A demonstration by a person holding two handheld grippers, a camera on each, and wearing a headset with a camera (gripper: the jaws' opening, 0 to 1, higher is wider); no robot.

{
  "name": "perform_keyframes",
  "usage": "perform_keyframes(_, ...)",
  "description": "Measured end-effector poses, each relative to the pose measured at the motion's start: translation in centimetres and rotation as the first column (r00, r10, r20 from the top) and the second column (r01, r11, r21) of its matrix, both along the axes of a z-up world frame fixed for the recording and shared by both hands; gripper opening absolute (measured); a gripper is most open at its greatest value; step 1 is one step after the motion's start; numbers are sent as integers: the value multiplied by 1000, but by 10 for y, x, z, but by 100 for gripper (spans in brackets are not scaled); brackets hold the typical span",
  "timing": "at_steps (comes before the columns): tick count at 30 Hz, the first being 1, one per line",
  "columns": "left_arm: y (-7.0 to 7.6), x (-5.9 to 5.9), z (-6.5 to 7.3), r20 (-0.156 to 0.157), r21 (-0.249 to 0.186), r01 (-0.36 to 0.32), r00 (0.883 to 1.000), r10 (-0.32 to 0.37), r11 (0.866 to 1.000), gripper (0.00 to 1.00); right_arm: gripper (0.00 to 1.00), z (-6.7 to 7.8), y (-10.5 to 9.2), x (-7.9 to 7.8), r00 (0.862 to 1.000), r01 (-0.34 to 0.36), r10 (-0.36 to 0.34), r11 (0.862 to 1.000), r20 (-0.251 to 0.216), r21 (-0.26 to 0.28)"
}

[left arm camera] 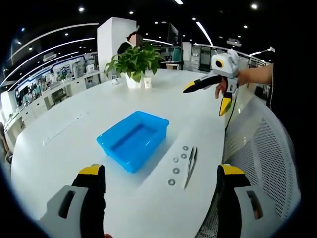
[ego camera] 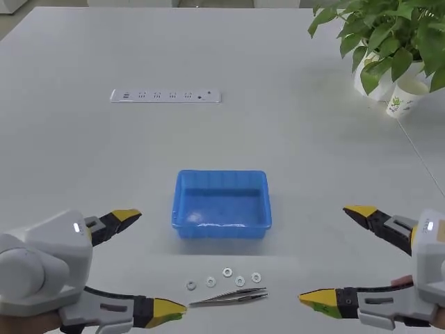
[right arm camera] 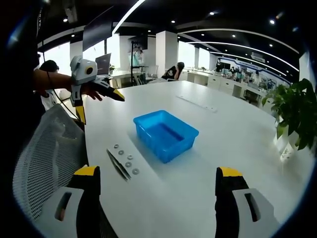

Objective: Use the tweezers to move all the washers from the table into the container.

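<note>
At the lower left of the head view, the left gripper (ego camera: 154, 263), jaws spread wide, nothing between them. At the lower right, mirrored, the right gripper (ego camera: 328, 255), jaws just as wide and just as empty. Both raised off the surface (ego camera: 83, 160) and parked to either side of the work, well apart from it. Apparently a ready stance, with the middle left open to sight.

At bottom centre, between the two grippers, the tweezers (ego camera: 229, 297), flat on the surface, untouched, lying roughly left to right in the frame. Too small to tell which end carries the tips.

Just above them in the frame, five washers (ego camera: 227, 272) in a loose arc, each apart from its neighbours, near the tweezers but seemingly not touching. Beyond those, at frame centre, the blue open-topped container (ego camera: 221, 226), with nothing to make out inside but glare.

Sensible order, by the look of it: tool nearest, parts next, bin just past them, so only a short carry per washer. Task judged not yet begun, with all five on the surface.

Likely first call: closing one pair of jaws across the tweezers' arms. Awkward, probably, given something so thin lying flat.

Well clear of the work, a power strip (ego camera: 165, 96) at upper left and a potted plant (ego camera: 389, 35) at upper right.
</note>
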State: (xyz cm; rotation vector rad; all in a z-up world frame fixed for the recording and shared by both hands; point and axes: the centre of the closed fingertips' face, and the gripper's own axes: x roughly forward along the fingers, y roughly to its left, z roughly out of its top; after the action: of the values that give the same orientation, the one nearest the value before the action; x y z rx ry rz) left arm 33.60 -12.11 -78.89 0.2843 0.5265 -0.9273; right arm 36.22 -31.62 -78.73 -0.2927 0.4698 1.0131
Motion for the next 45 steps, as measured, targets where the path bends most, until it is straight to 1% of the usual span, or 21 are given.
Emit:
perform_keyframes(5, 0, 0, 0, 1, 2, 4, 1000, -4, 1000, 99, 97, 0, 0, 0, 1000, -2, 2, 1000, 3, -4)
perform_keyframes(10, -1, -2, -3, -7, 13, 18, 1000, -18, 1000, 97, 95, -3, 1, -2, 1000, -15, 15, 1000, 0, -16)
perform_keyframes(13, -2, -5, -7, -9, 28, 33, 999, -33, 999, 95, 94, -5, 2, -3, 1000, -27, 27, 999, -2, -29)
perform_keyframes(17, -4, -8, -8, -1, 41, 59, 998, -59, 997, 85, 92, -7, 4, -5, 999, -50, 50, 998, 0, -46)
perform_keyframes(20, -6, -11, -11, -1, 50, 79, 997, -79, 996, 79, 90, -8, 6, -5, 998, -62, 62, 997, -1, -52)
perform_keyframes(22, -7, -13, -15, -4, 67, 93, 996, -93, 993, 73, 89, -10, 7, -6, 997, -73, 73, 995, -4, -61)
perform_keyframes(24, -8, -15, -20, -19, 74, 107, 994, -106, 992, 70, 88, -12, 8, -8, 996, -85, 85, 994, -8, -71)
perform_keyframes(25, -9, -16, -20, -20, 78, 114, 993, -113, 990, 68, 87, -12, 8, -9, 996, -91, 91, 993, -9, -75)
perform_keyframes(27, -11, -19, -23, -24, 91, 137, 991, -135, 986, 63, 85, -15, 9, -11, 994, -106, 105, 991, -15, -83)
perform_keyframes(30, -14, -23, -27, -31, 98, 161, 987, -159, 982, 55, 80, -18, 11, -14, 990, -139, 138, 985, -14, -99)
perform_keyframes(32, -15, -26, -32, -43, 119, 183, 983, -179, 976, 51, 78, -19, 12, -16, 988, -152, 151, 983, -15, -106)
perform_keyframes(33, -15, -28, -35, -46, 136, 196, 980, -192, 971, 49, 77, -20, 13, -16, 987, -159, 158, 981, -15, -109)
perform_keyframes(34, -15, -28, -37, -47, 143, 204, 979, -199, 968, 46, 75, -20, 13, -17, 986, -164, 164, 980, -14, -110)
perform_keyframes(39, -17, -31, -44, -63, 166, 224, 974, -217, 960, 39, 71, -23, 16, -19, 980, -197, 196, 973, -14, -121)
perform_keyframes(40, -18, -33, -48, -69, 185, 241, 970, -232, 953, 38, 71, -24, 18, -20, 979, -205, 205, 971, -16, -125)
perform_keyframes(41, -19, -33, -50, -71, 192, 250, 968, -241, 949, 37, 70, -25, 19, -20, 977, -212, 212, 968, -18, -132)
perform_keyframes(43, -19, -35, -56, -85, 219, 267, 963, -255, 938, 35, 68, -27, 20, -21, 974, -227, 226, 964, -20, -137)
perform_keyframes(45, -21, -36, -60, -89, 229, 274, 961, -261, 934, 33, 66, -28, 21, -22, 971, -238, 237, 961, -22, -140)
